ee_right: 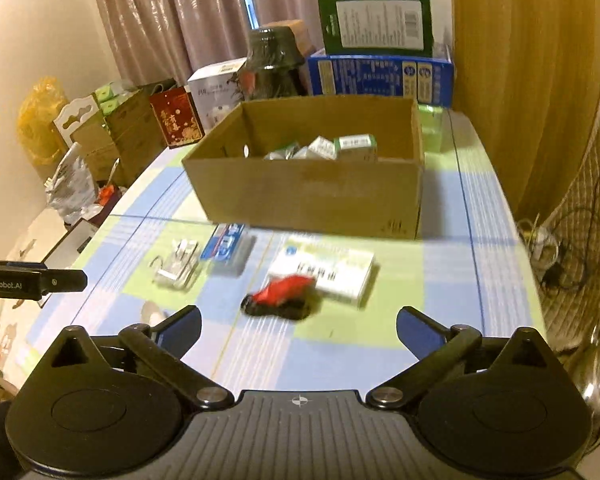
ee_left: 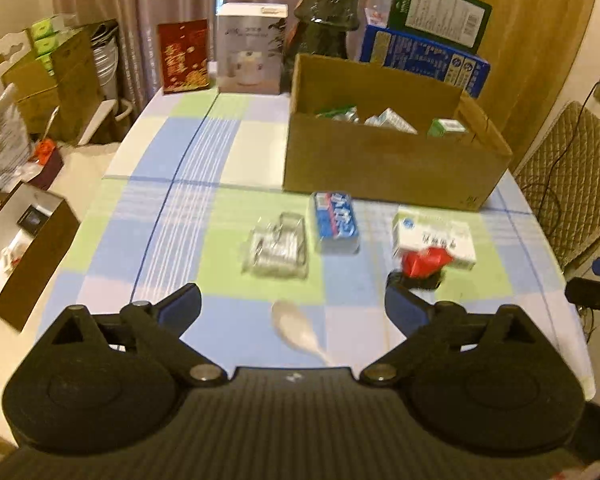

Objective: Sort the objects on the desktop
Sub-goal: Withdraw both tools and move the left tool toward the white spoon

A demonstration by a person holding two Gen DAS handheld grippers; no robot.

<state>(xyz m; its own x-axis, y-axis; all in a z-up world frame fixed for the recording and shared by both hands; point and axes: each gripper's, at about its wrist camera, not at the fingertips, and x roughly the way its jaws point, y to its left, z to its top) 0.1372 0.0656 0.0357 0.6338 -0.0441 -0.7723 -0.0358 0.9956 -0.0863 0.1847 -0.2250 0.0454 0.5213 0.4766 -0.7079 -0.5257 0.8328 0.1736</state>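
Right tool (ee_right: 299,326) above seemingly red-black toy (ee_right: 284,298)

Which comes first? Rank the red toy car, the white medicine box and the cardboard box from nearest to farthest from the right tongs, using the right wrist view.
1. Red toy car: just ahead of the open right tongs, slightly left.
2. White medicine box: directly behind the car, touching or overlapping it.
3. Cardboard box: farthest back, mid-table.

Motion blur smears the red toy car (ee_right: 284,294) and spoon (ee_left: 300,330).
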